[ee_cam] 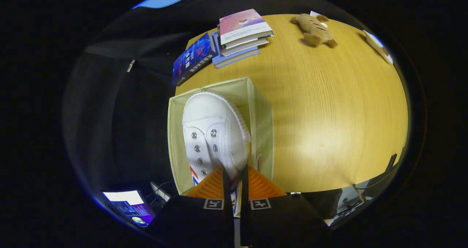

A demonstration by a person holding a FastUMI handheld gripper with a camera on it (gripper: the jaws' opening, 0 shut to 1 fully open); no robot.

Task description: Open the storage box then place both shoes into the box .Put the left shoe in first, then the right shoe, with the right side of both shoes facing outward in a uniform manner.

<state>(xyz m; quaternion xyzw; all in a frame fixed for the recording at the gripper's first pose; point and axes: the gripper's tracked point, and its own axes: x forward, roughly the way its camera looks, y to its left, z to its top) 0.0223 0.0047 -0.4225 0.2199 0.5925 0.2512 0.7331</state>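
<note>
Gripper view: tongs (pixel 234 182) pinch shoe (pixel 214 134), seemingly inside box (pixel 175 145).

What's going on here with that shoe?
A person is working hand-held tongs, which are shut on the rear of a white shoe. The shoe hangs toe-forward over an open fabric box on a wooden table, apparently being lowered in. Books and a plush toy lie further back on the table.
</note>
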